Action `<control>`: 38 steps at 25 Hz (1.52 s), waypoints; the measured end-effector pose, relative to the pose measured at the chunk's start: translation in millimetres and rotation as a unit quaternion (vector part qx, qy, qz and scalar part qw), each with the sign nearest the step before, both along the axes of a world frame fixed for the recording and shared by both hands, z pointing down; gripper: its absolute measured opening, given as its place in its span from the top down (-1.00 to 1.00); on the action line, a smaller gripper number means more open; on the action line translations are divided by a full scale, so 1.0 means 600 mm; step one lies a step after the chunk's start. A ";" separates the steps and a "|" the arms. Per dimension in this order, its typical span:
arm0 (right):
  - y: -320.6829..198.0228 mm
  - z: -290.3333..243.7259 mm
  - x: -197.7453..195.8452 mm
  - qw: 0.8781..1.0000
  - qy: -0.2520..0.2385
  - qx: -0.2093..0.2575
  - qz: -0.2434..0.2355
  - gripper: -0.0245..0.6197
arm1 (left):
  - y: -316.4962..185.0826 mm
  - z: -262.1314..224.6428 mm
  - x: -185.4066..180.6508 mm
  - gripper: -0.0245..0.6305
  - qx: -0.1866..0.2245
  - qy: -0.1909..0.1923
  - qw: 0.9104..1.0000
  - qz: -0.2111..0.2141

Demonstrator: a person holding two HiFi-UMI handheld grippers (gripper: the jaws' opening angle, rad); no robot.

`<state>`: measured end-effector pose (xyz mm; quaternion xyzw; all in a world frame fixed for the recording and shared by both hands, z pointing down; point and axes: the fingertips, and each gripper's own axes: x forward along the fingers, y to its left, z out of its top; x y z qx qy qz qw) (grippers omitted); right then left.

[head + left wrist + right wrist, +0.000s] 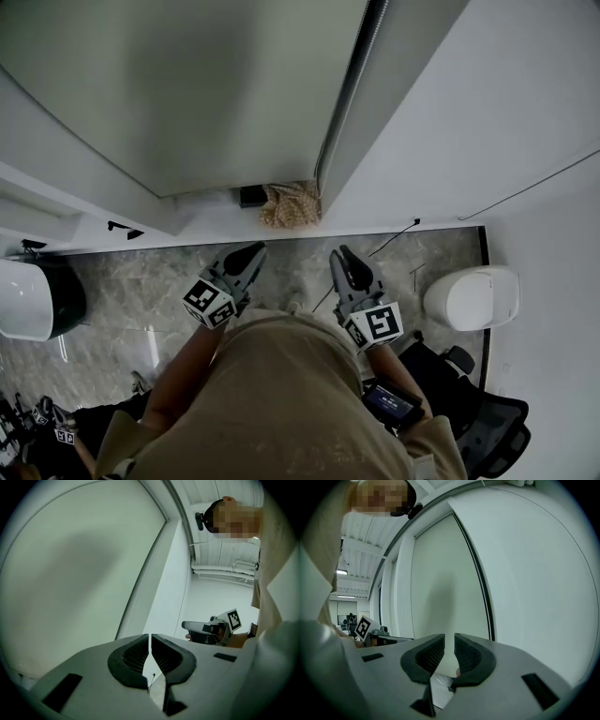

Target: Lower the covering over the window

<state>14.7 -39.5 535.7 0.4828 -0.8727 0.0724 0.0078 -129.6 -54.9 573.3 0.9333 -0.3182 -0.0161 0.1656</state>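
The window covering [187,84] is a plain grey-green blind that fills the pane ahead; it also shows in the left gripper view [70,573] and the right gripper view [440,583]. A dark frame strip [347,94] runs down its right edge. My left gripper [251,253] points level at the blind, short of it, jaws shut with nothing between them [150,641]. My right gripper [339,255] is beside it, also clear of the blind, and its jaws [450,641] stand a narrow gap apart with nothing in it.
A white wall [487,112] stands right of the frame. At the window's foot lie a crumpled beige cloth [289,204] and a small black box [251,196]. A white bin [473,297] and a black office chair [478,412] are at the right, a white-and-dark container [28,300] at the left.
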 end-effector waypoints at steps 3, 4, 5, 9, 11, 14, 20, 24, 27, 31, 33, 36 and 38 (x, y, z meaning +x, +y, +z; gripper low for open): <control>-0.021 0.000 0.015 1.000 -0.001 0.001 -0.006 0.76 | -0.015 -0.003 0.020 0.87 0.001 0.003 1.000 -0.002; -0.027 -0.001 0.020 1.000 -0.001 0.003 -0.008 0.76 | -0.019 -0.004 0.026 0.87 0.002 0.004 1.000 -0.002; -0.033 -0.004 0.023 1.000 -0.001 0.005 -0.009 0.76 | -0.023 -0.005 0.031 0.87 0.003 0.005 1.000 -0.002; -0.055 -0.011 0.035 1.000 -0.004 0.008 -0.011 0.76 | -0.037 -0.009 0.044 0.87 0.008 0.006 1.000 0.000; -0.064 -0.014 0.038 1.000 -0.006 0.012 -0.012 0.76 | -0.044 -0.011 0.048 0.87 0.011 0.006 1.000 0.001; -0.071 -0.020 0.040 1.000 -0.005 0.016 -0.016 0.76 | -0.052 -0.012 0.056 0.87 0.011 0.005 1.000 0.005; -0.081 -0.020 0.058 1.000 -0.004 0.019 -0.011 0.76 | -0.064 -0.011 0.078 0.87 0.013 0.006 1.000 0.017; -0.086 -0.036 0.070 1.000 -0.002 0.028 -0.009 0.76 | -0.069 -0.016 0.093 0.87 0.020 0.002 0.999 0.028; -0.090 -0.040 0.085 0.999 -0.002 0.032 -0.002 0.76 | -0.076 -0.017 0.103 0.87 0.022 0.002 0.999 0.035; -0.086 -0.038 0.097 0.999 0.001 0.032 0.001 0.76 | -0.080 -0.023 0.116 0.87 0.023 0.005 0.999 0.037; -0.085 -0.034 0.101 1.000 0.003 0.031 -0.001 0.76 | -0.081 -0.024 0.123 0.87 0.026 0.003 0.999 0.040; -0.088 -0.031 0.105 1.000 0.000 0.030 0.000 0.76 | -0.084 -0.020 0.132 0.87 0.025 0.001 0.999 0.042; -0.086 -0.029 0.107 1.000 0.000 0.031 0.000 0.76 | -0.083 -0.019 0.137 0.87 0.021 -0.002 0.999 0.041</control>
